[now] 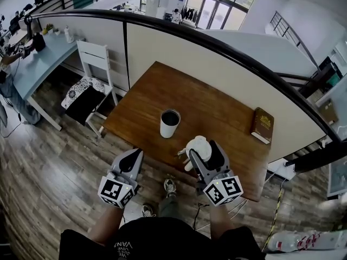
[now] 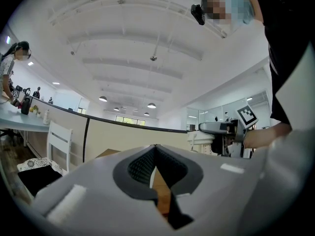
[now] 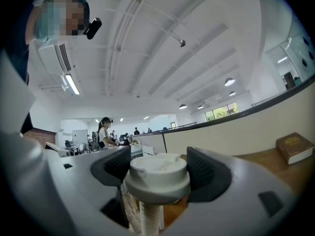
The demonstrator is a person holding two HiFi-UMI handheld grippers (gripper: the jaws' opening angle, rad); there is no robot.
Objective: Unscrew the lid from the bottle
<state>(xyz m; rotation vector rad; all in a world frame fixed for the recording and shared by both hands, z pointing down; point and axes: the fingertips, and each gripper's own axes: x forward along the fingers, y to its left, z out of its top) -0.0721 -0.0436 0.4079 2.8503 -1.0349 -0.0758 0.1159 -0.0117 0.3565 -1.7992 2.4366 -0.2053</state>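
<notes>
The unscrewing looks done to me. The bottle (image 1: 169, 124) stands open and upright near the middle of the wooden table (image 1: 217, 104), its dark mouth bare. The white lid (image 1: 196, 145) is clear of it, off to the right and closer to the person, near the table's front edge. The right gripper (image 1: 204, 151) pinches that lid, one ribbed pad against each side of its rim, and carries it apart from the bottle.

The left gripper (image 1: 134, 156) is pressed together on nothing. It hangs off the table's near-left edge, apart from the bottle and not steadying it.

What remains, I'd judge, is to lower the lid onto bare wood beside the bottle, away from the book (image 1: 262, 124), and spread the jaws only once it rests flat.
</notes>
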